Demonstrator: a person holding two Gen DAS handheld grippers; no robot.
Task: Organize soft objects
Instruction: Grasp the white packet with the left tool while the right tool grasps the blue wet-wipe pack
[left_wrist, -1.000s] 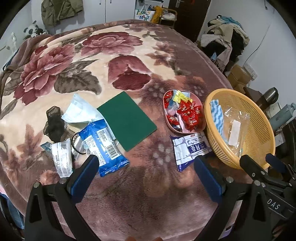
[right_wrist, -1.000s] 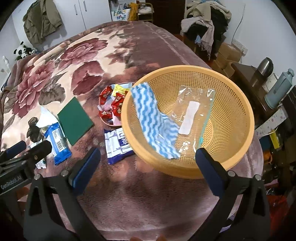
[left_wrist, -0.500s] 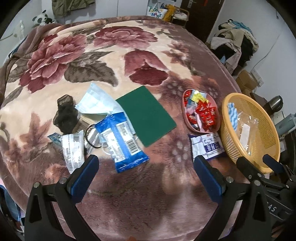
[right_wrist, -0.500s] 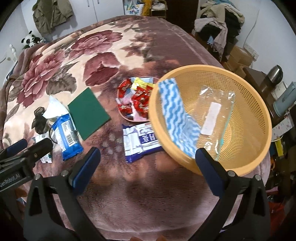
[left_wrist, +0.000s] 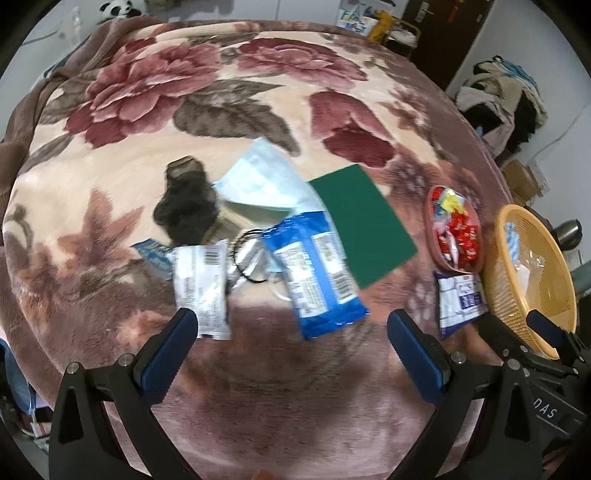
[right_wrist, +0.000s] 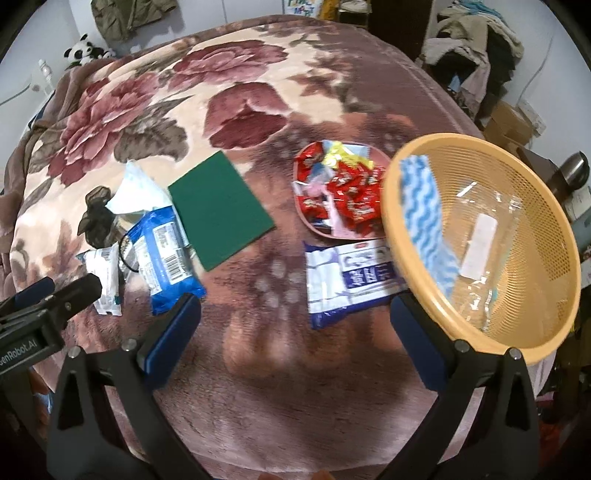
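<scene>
left claw (left_wrist: 290, 338) swung over pile by bed's left edge, wide, empty | right claw (right_wrist: 293, 315) wide, empty | blue pack (left_wrist: 314, 273) likely targeted next | basket (right_wrist: 517, 332) at right edge, two items held

Plush blanket (left_wrist: 207, 85), perforated plastic basket (right_wrist: 524, 236)

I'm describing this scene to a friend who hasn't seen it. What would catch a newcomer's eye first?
Probably the big rose-patterned blanket covering the whole surface. Next, the orange basket at the right edge, holding a blue wavy cloth and a clear bag. Beside it sits a pink dish of red sweets, with a green pad further left.
</scene>
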